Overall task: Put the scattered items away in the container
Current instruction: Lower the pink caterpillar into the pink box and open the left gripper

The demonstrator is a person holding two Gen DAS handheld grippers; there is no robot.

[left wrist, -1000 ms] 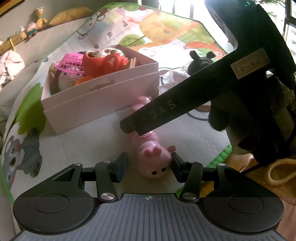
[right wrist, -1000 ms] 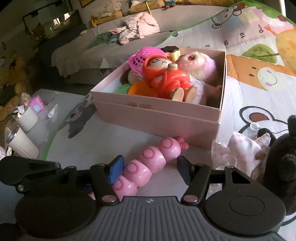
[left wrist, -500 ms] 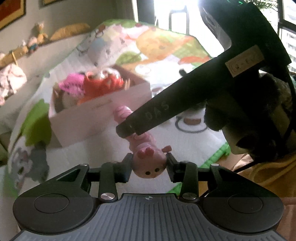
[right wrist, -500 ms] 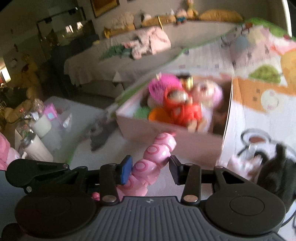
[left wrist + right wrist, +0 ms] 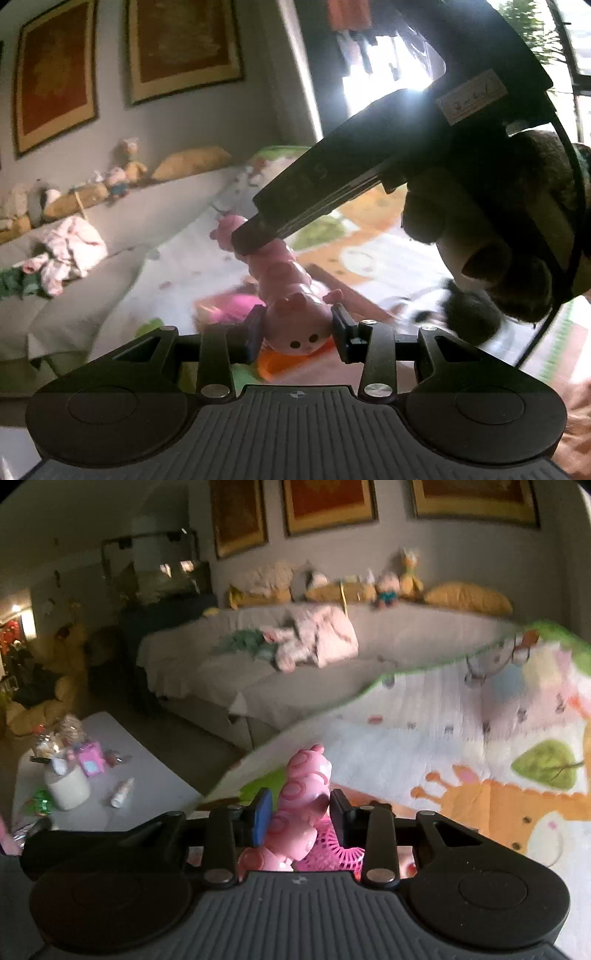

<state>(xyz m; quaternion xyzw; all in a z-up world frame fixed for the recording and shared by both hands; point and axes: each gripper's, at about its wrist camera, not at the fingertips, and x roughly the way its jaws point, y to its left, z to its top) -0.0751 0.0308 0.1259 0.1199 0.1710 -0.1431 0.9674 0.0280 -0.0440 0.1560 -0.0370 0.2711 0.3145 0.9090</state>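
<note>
Two tools are carrying one pink segmented caterpillar toy in the air above the play mat. The left tool is clamping its head end. The right tool is closing on the ringed tail segments, its pads already touching them. A pink basket is showing just below.

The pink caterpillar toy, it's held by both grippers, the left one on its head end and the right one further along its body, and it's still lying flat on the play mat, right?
Not quite: the pink caterpillar toy is lifted clear of the play mat, not lying on it. The left wrist view shows it hanging in the air between the grippers. The rest holds: the left gripper grips its head end, and the right gripper, its jaws closing, has the body between them.
</note>
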